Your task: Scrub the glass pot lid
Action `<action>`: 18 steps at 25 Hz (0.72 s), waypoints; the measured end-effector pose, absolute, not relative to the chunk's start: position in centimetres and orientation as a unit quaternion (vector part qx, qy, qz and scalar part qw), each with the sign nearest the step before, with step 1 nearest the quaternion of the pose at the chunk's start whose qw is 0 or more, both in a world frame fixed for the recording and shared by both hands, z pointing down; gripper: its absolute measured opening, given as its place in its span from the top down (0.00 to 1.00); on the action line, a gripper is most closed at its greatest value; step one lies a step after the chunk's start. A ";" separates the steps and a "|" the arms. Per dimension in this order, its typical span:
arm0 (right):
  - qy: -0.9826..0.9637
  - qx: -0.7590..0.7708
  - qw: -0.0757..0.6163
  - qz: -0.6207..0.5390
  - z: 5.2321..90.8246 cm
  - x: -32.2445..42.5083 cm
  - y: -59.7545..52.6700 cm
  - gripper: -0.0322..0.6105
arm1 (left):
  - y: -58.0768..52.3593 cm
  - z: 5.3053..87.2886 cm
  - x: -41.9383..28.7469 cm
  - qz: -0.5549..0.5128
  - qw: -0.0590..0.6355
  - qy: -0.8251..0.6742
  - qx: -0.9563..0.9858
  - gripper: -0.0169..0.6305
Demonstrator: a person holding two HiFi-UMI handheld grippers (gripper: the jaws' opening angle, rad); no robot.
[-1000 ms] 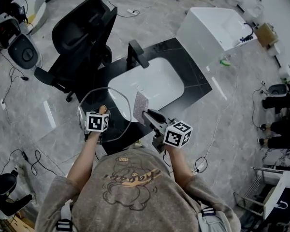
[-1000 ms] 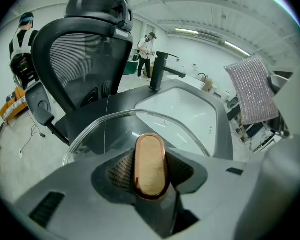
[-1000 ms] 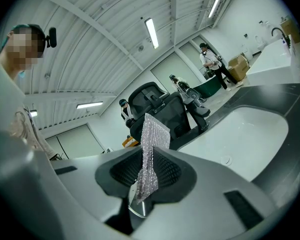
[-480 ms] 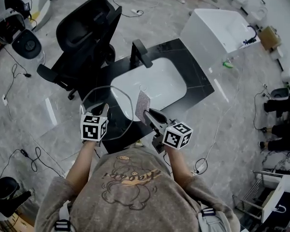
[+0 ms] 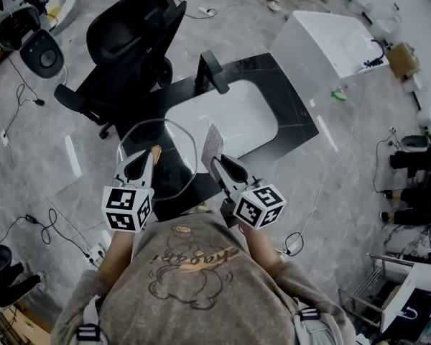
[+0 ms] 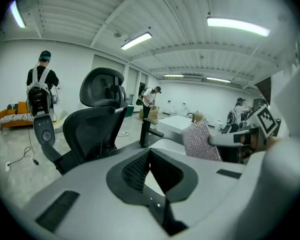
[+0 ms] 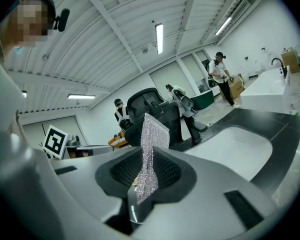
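Left gripper pinching barely visible glass pot lid, right gripper pinching sponge, lower edge hidden

Grey-brown T-shirt, bear print on the back, dark straps at the shoulders. Left hand-held gripper and right hand-held gripper are grey, each with a black-and-white marker cube at its rear.

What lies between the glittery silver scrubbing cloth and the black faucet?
The white rectangular sink basin lies there, as the head view shows.
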State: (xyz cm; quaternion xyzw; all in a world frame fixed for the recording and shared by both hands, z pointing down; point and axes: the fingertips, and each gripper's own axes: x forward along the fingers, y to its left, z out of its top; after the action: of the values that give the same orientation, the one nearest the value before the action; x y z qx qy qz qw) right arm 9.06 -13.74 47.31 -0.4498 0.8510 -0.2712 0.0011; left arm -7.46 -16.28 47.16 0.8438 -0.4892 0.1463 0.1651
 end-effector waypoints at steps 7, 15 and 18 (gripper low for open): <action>0.857 -0.444 -0.013 -0.261 47.3 8.3 -13.8 0.83 | -16.4 47.4 -6.8 0.142 0.168 -0.477 0.851 0.95; 0.862 -0.436 -0.021 -0.259 47.2 7.9 -13.8 0.83 | -16.5 48.3 -6.7 0.151 0.178 -0.471 0.851 0.95; 0.863 -0.434 -0.021 -0.259 47.3 7.8 -13.8 0.83 | -16.6 48.6 -6.7 0.153 0.183 -0.470 0.850 0.95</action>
State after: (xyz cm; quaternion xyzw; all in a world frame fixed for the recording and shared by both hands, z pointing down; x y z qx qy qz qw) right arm 7.79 -13.83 47.28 -0.4339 0.8627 -0.2592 -0.0209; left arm -6.72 -16.65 48.59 0.8496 -0.4705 0.1525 0.1834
